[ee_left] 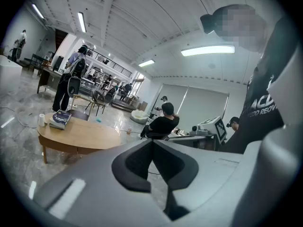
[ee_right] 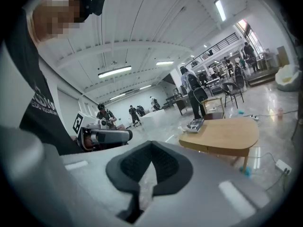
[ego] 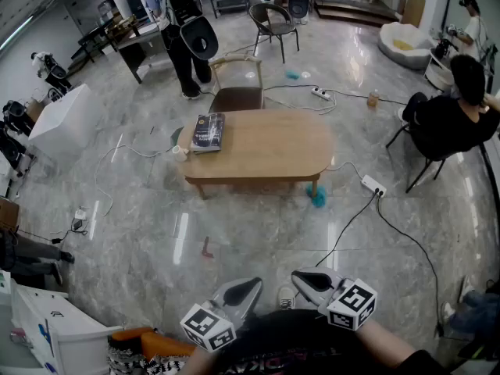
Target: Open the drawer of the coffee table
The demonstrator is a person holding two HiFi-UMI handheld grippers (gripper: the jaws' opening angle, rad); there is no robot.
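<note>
While both pairs of jaws are clenched tight with nothing between them, you hold the left gripper [ego: 251, 284] and the right gripper [ego: 301, 276] close in front of your body, side by side, tips angled a little toward each other and tilted slightly down. Neither touches anything.

Beyond them lies a stretch of bare, glossy floor [ego: 234, 241], and well apart from both grippers stands the coffee table [ego: 266, 143], its long front edge facing you. From here you cannot pick out the drawer on that front; nothing juts from it.

On the wooden surface, at its left end, a dark book [ego: 208, 131] lies flat, and a small white cup [ego: 180, 153] sits just beside that end. A chair [ego: 237, 92] stands against the far side of the coffee table. A teal object [ego: 319, 198] rests on the floor by the right front leg, and a white power strip [ego: 373, 185] lies farther right. A seated person [ego: 449, 123] in black is off to the right.
</note>
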